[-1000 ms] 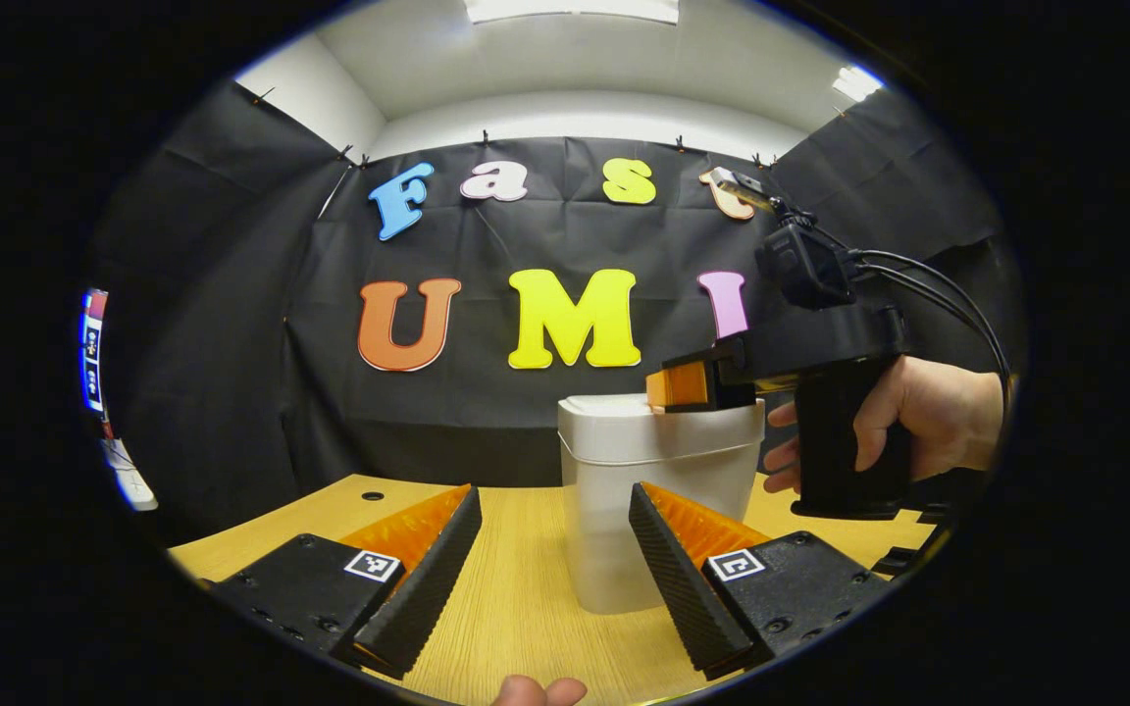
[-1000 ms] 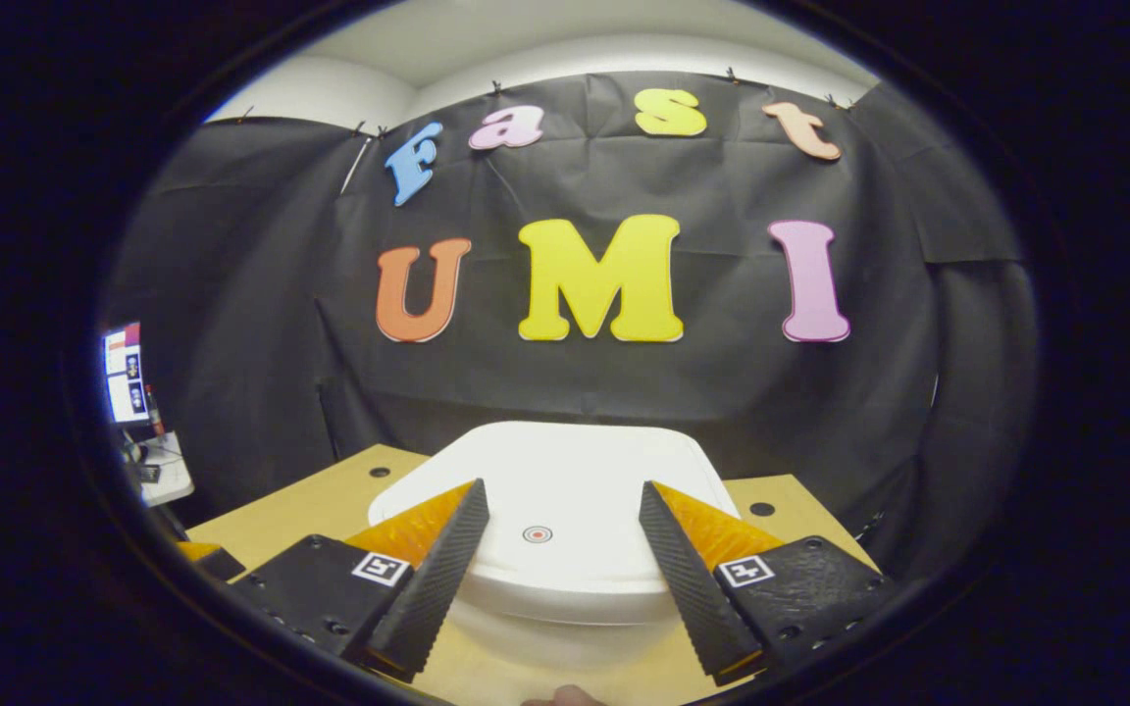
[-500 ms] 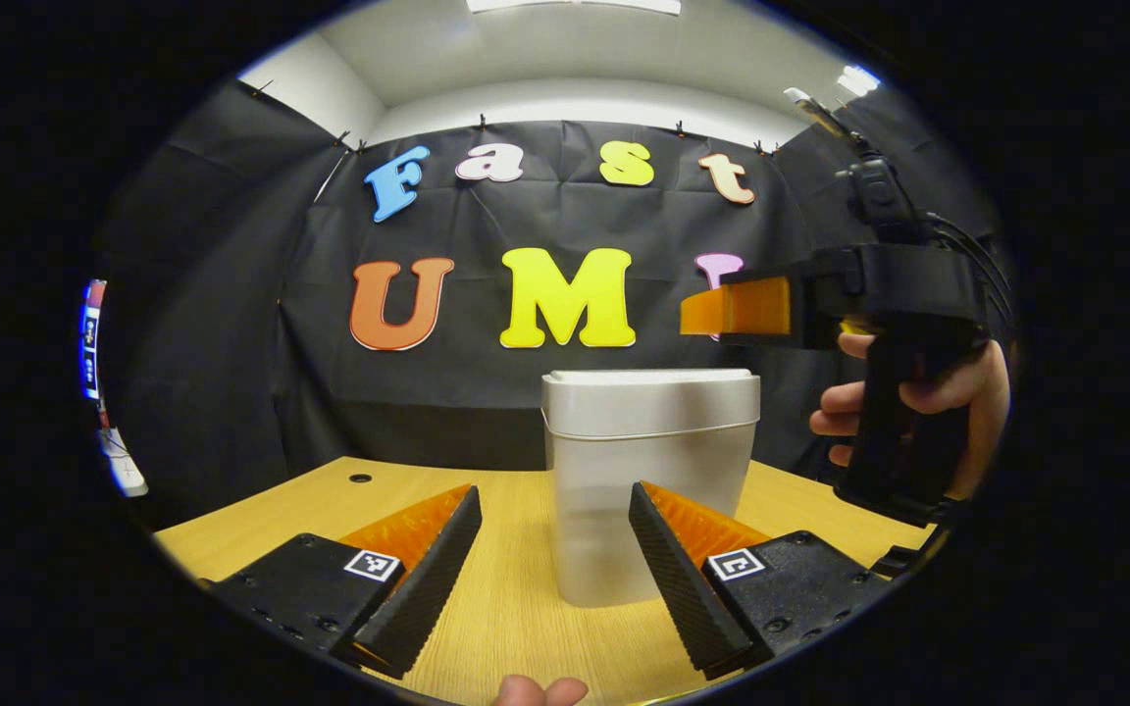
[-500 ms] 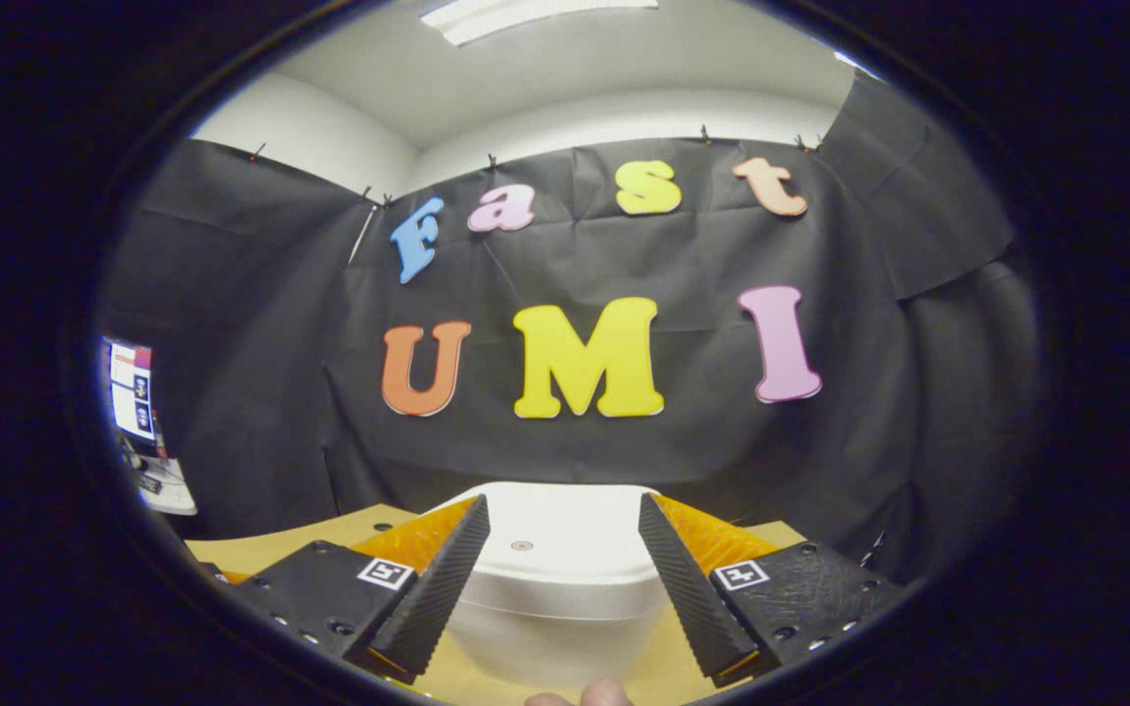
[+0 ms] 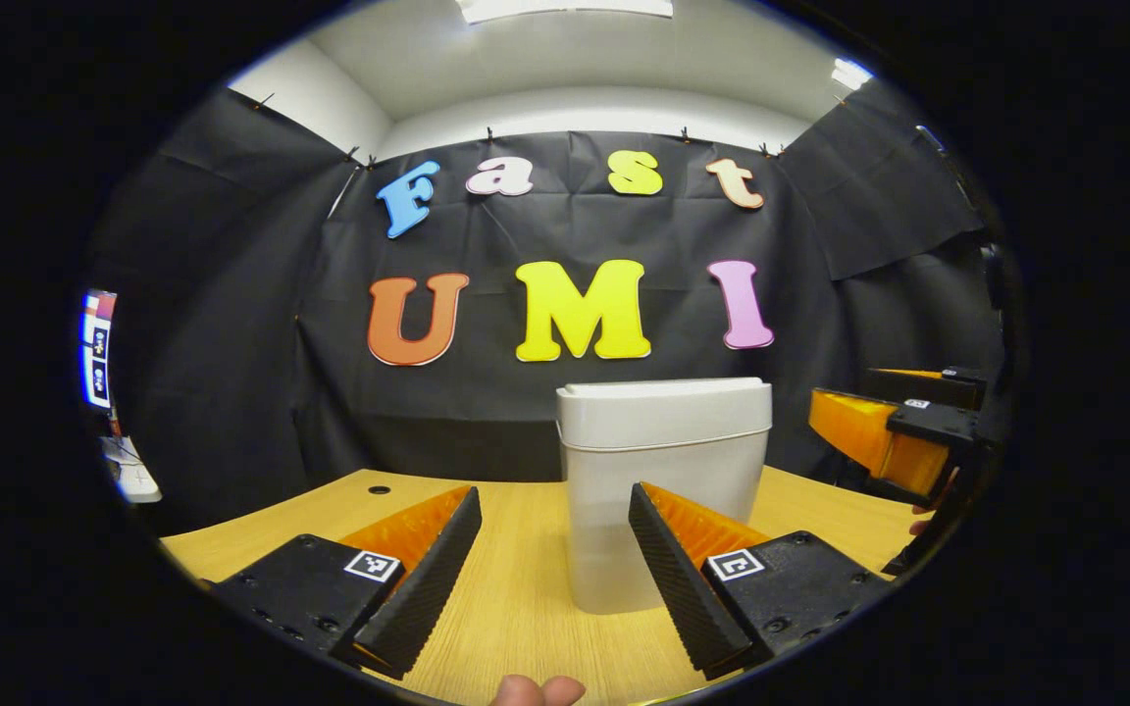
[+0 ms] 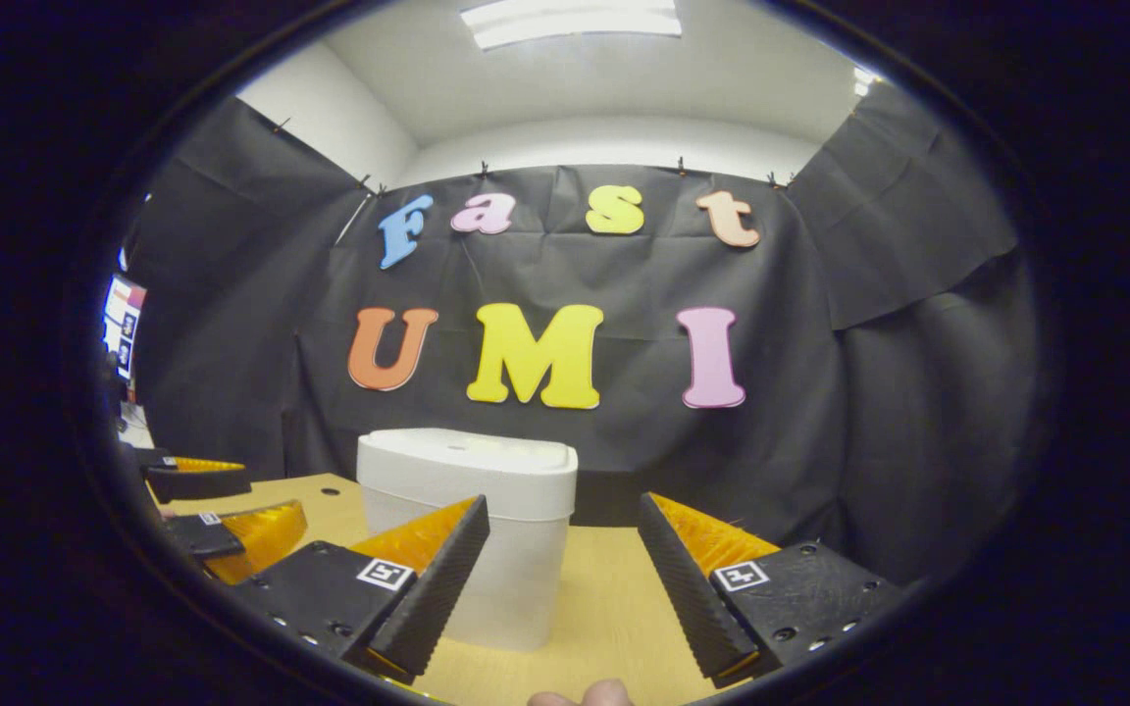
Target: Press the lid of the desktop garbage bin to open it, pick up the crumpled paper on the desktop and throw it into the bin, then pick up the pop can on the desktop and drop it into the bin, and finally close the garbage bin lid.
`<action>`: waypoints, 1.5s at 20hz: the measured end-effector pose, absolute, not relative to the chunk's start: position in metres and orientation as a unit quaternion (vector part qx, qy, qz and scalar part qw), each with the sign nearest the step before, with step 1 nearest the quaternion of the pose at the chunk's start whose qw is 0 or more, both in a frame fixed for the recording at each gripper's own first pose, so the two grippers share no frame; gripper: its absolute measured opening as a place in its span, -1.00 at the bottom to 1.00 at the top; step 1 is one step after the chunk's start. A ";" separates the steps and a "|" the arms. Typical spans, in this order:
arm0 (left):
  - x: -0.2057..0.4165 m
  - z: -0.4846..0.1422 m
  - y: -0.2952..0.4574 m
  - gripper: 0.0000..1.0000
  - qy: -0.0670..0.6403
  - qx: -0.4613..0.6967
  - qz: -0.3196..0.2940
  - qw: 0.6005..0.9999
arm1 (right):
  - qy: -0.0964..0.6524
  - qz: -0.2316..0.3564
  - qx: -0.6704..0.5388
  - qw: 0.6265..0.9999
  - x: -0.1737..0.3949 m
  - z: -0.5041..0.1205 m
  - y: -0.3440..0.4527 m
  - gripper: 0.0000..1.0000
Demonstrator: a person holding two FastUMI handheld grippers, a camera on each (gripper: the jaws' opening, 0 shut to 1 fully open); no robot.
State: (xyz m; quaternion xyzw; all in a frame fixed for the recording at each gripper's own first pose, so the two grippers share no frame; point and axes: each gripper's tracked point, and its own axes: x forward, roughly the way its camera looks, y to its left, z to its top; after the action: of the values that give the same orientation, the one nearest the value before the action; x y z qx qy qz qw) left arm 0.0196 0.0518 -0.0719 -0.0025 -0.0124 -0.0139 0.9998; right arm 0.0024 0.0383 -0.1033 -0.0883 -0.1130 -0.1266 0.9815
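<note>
The desktop garbage bin [image 5: 663,490] stands lid-down on the desk; my left gripper [image 5: 553,559] and right gripper [image 6: 561,574], just before it, gape empty. I'd check the lid's seated flush (no gap visible).

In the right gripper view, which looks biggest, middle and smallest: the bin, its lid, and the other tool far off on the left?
1. Bin, biggest.
2. Lid, which is just the bin's top part.
3. Left tool, smallest, though it sits at the picture's edge, so its real size is unsure.
</note>
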 end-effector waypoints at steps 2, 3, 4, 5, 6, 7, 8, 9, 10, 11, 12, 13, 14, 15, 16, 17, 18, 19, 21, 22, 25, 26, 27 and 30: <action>0.024 -0.077 0.047 0.95 -0.005 -0.008 -0.023 1.000 | -0.122 -0.130 -0.079 0.981 -0.001 -0.107 0.037 0.94; 0.023 -0.080 0.045 0.95 -0.001 -0.011 -0.029 1.000 | -0.126 -0.134 -0.072 0.980 -0.002 -0.110 0.036 0.90; 0.024 -0.081 0.043 0.95 0.001 -0.016 -0.034 0.999 | -0.125 -0.147 -0.071 0.979 -0.002 -0.115 0.030 0.94; 0.025 -0.084 0.042 0.95 0.006 -0.024 -0.041 0.999 | -0.123 -0.157 -0.070 0.977 -0.001 -0.121 0.026 0.94; 0.025 -0.086 0.040 0.95 0.011 -0.030 -0.045 0.998 | -0.116 -0.158 -0.065 0.978 0.001 -0.128 0.026 0.90; 0.025 -0.086 0.041 0.95 0.011 -0.033 -0.044 0.998 | -0.109 -0.156 -0.061 0.980 0.003 -0.135 0.029 0.96; 0.024 -0.085 0.043 0.96 0.010 -0.031 -0.042 0.999 | -0.105 -0.155 -0.061 0.980 0.003 -0.138 0.030 0.96; 0.024 -0.082 0.043 0.96 0.006 -0.028 -0.040 0.999 | -0.103 -0.155 -0.064 0.980 0.001 -0.140 0.031 0.96; 0.024 -0.081 0.042 0.96 0.006 -0.027 -0.041 0.999 | -0.101 -0.153 -0.066 0.981 0.000 -0.143 0.033 0.96; 0.024 -0.081 0.041 0.96 0.005 -0.026 -0.042 0.999 | -0.098 -0.155 -0.068 0.981 -0.001 -0.147 0.032 0.94; 0.023 -0.082 0.040 0.96 0.005 -0.024 -0.043 0.999 | -0.095 -0.156 -0.065 0.981 -0.002 -0.150 0.031 0.94; 0.023 -0.082 0.041 0.96 0.004 -0.023 -0.041 0.999 | -0.094 -0.154 -0.059 0.982 -0.004 -0.152 0.031 0.96; 0.023 -0.081 0.042 0.95 0.003 -0.022 -0.039 0.999 | -0.093 -0.155 -0.057 0.982 -0.005 -0.154 0.030 0.91; 0.023 -0.079 0.042 0.95 0.001 -0.023 -0.040 0.999 | -0.095 -0.163 -0.056 0.980 -0.008 -0.153 0.024 0.90; 0.023 -0.079 0.043 0.95 0.000 -0.022 -0.040 0.999 | -0.097 -0.167 -0.055 0.980 -0.011 -0.152 0.021 0.94; 0.023 -0.079 0.046 0.96 -0.001 -0.022 -0.038 0.999 | -0.098 -0.168 -0.050 0.980 -0.012 -0.152 0.022 0.90; 0.022 -0.078 0.047 0.96 -0.001 -0.026 -0.038 0.999 | -0.100 -0.168 -0.049 0.979 -0.013 -0.150 0.023 0.90; 0.022 -0.077 0.048 0.96 -0.002 -0.031 -0.038 0.999 | -0.101 -0.168 -0.051 0.979 -0.014 -0.150 0.024 0.94; 0.022 -0.074 0.051 0.96 -0.003 -0.036 -0.036 0.999 | -0.105 -0.163 -0.058 0.979 -0.014 -0.145 0.030 0.94; 0.022 -0.073 0.053 0.96 -0.004 -0.036 -0.035 0.999 | -0.106 -0.159 -0.060 0.980 -0.014 -0.145 0.034 0.90; 0.020 -0.072 0.056 0.96 -0.004 -0.038 -0.032 0.999 | -0.106 -0.153 -0.061 0.981 -0.014 -0.142 0.040 0.90; 0.019 -0.071 0.056 0.95 -0.004 -0.039 -0.033 0.999 | -0.107 -0.152 -0.059 0.981 -0.015 -0.140 0.042 0.90; 0.018 -0.068 0.056 0.96 -0.006 -0.038 -0.033 0.999 | -0.106 -0.149 -0.058 0.981 -0.014 -0.139 0.043 0.90; 0.016 -0.069 0.052 0.94 -0.002 -0.041 -0.040 0.998 | -0.102 -0.154 -0.070 0.980 -0.019 -0.139 0.042 0.90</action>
State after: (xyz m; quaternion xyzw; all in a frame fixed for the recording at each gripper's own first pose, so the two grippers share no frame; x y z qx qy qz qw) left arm 0.0156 0.0519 -0.0686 -0.0412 -0.0022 -0.0397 0.9984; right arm -0.0190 0.0421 -0.1390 -0.0703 -0.1022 -0.1537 0.9803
